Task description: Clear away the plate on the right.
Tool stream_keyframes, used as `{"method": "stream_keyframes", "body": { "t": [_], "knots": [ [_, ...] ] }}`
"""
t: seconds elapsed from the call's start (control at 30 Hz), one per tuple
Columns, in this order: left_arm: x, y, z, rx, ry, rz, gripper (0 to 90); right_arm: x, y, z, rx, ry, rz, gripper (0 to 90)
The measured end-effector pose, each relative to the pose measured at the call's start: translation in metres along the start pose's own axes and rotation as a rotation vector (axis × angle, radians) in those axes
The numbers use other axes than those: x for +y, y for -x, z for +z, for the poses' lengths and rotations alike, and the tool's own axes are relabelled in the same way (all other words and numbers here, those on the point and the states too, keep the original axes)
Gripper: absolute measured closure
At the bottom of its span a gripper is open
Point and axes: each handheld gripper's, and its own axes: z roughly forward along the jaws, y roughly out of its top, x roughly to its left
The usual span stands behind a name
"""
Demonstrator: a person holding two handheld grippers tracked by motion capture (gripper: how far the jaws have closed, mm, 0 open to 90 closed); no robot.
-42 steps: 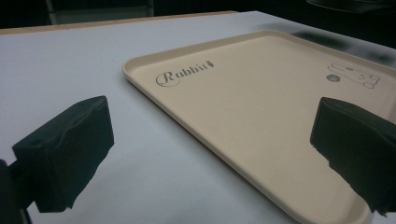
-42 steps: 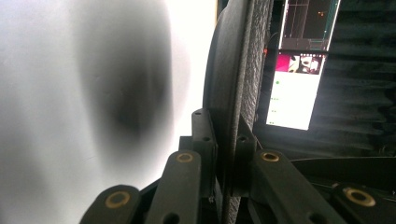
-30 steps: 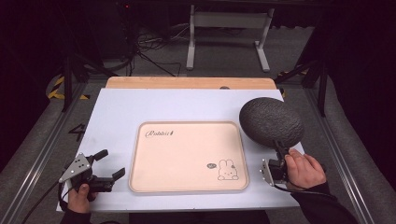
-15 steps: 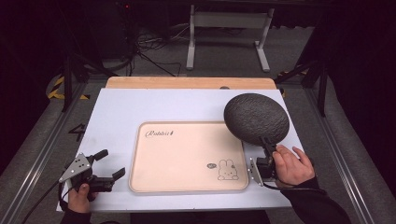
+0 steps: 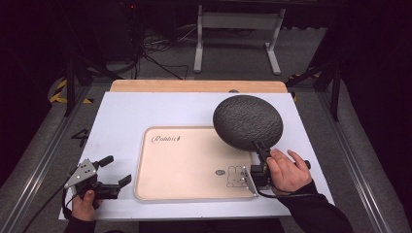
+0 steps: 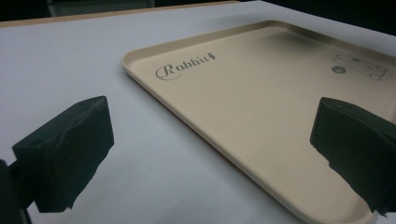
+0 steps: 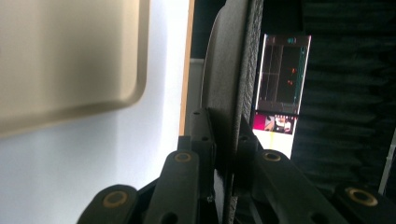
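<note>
Plate (image 5: 248, 121): dark, textured, rigid, probably moderately heavy and breakable. Right hand-held gripper (image 5: 259, 154) clamps its rim edge-on above the tray (image 5: 160, 191). Left hand-held gripper (image 5: 116, 171) stands apart, empty.

High cam looks down, far; both gripper cams close, sharing tray (image 5: 187, 167).

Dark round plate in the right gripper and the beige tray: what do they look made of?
Dark round plate: likely stoneware or cast material, matte charcoal; the surface is pebbled with no shine, the rim thin in the right gripper view. Could be moulded plastic. Beige tray: probably melamine or plastic, smooth satin; soft glare, rounded raised lip, printed "Rabbit" script and cartoon rabbit.
</note>
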Motion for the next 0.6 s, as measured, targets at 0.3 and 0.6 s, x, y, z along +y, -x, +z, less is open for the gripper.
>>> {"method": "stream_keyframes", "body": {
  "t": [0.3,0.6],
  "knots": [
    [0.002,0.000,0.004,0.010,-0.040,0.001,0.3,0.018,0.002,0.003,-0.007,0.042,-0.006,83.3],
    [0.002,0.001,0.004,0.011,-0.037,0.012,0.3,0.037,0.004,0.006,-0.006,0.090,-0.023,82.9]
  ]
}}
